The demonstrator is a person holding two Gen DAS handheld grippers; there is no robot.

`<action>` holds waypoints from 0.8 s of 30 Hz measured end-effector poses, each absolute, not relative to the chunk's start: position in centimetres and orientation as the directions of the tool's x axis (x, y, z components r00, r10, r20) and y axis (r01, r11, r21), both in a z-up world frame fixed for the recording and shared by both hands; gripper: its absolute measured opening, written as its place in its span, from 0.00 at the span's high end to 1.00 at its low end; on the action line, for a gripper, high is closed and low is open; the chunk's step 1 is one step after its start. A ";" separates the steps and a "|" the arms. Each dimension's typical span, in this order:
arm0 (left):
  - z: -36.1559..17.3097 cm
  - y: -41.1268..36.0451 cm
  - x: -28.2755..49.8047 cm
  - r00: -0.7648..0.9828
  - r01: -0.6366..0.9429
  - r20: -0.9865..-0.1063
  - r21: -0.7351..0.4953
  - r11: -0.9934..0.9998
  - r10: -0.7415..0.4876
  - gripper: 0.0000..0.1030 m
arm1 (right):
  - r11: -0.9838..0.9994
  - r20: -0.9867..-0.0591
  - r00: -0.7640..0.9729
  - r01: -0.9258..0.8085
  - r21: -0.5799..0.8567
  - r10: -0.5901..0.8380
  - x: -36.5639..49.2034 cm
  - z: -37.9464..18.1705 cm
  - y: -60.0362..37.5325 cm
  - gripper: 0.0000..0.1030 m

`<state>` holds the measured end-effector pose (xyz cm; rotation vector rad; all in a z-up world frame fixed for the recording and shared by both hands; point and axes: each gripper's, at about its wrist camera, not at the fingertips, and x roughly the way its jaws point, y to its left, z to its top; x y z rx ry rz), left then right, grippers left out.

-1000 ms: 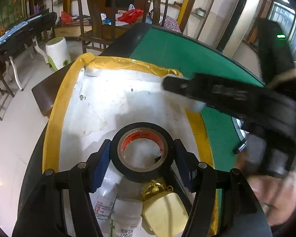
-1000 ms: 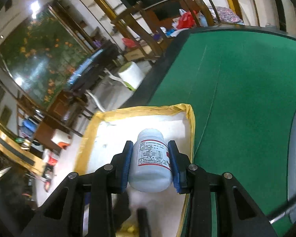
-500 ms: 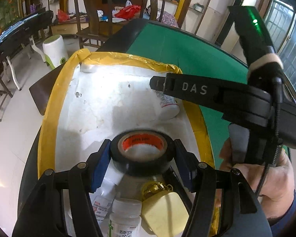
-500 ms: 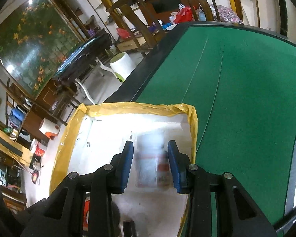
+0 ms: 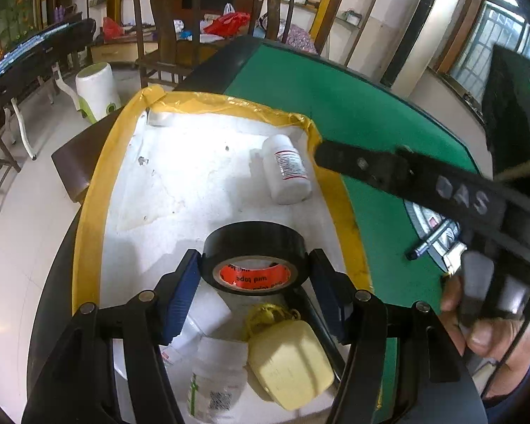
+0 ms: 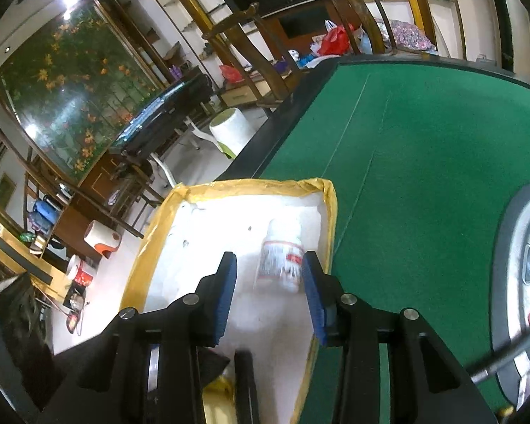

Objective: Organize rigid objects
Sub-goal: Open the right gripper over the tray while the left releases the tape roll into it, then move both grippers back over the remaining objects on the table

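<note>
A black tape roll (image 5: pixel 252 247) with an orange core hangs over the white foam box (image 5: pixel 88 212), and my left gripper (image 5: pixel 253 275) is shut on it. A white pill bottle (image 5: pixel 288 175) lies on its side on the box floor by the right wall. My right gripper (image 6: pixel 268 272) hovers above and behind that bottle (image 6: pixel 281 265) with its jaws opening; the pads do not touch it. In the left wrist view, one of its fingers (image 5: pixel 357 168) reaches over the yellow rim.
Under the tape roll lie a pale yellow flask (image 5: pixel 289 364) and two white bottles (image 5: pixel 215 381). The box (image 6: pixel 148 247) sits at the corner of a green felt table (image 6: pixel 424 162), which has a round panel (image 6: pixel 526 265) at the right. A hand (image 5: pixel 484 335) holds the right gripper. Chairs stand beyond.
The right gripper has let go of the white bottle, which now lies in the box, and has drawn back and up. The tape roll has tipped in the left jaws.
</note>
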<state>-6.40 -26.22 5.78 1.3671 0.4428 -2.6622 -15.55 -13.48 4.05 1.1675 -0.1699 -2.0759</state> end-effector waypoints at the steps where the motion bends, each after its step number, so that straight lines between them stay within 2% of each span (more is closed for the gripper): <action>1: 6.0 -26.0 -6.2 -0.593 0.230 -0.804 -0.203 -0.952 0.028 0.40 | -0.712 -0.675 -0.314 0.533 0.457 -0.668 -15.1 4.2 -12.9 0.65; 10: 7.4 -23.8 -4.3 -0.626 0.216 -0.780 -0.179 -0.960 0.004 0.40 | -0.650 -0.566 -0.350 0.565 0.509 -0.747 -9.1 5.7 -4.8 0.61; 13: 8.5 -22.5 -3.3 -0.659 0.202 -0.752 -0.169 -0.965 -0.006 0.40 | -0.645 -0.521 -0.390 0.557 0.523 -0.759 -7.7 6.2 -0.2 0.56; 19: 9.7 -18.1 -2.3 -0.685 0.136 -0.728 -0.159 -0.978 0.022 0.40 | -0.715 -0.490 -0.521 0.507 0.481 -0.699 -6.7 7.1 7.5 0.54; 24: 8.0 -12.5 -3.4 -0.636 0.068 -0.767 -0.167 -0.984 0.087 0.39 | -0.789 -0.478 -0.632 0.430 0.439 -0.611 -6.4 6.2 13.7 0.52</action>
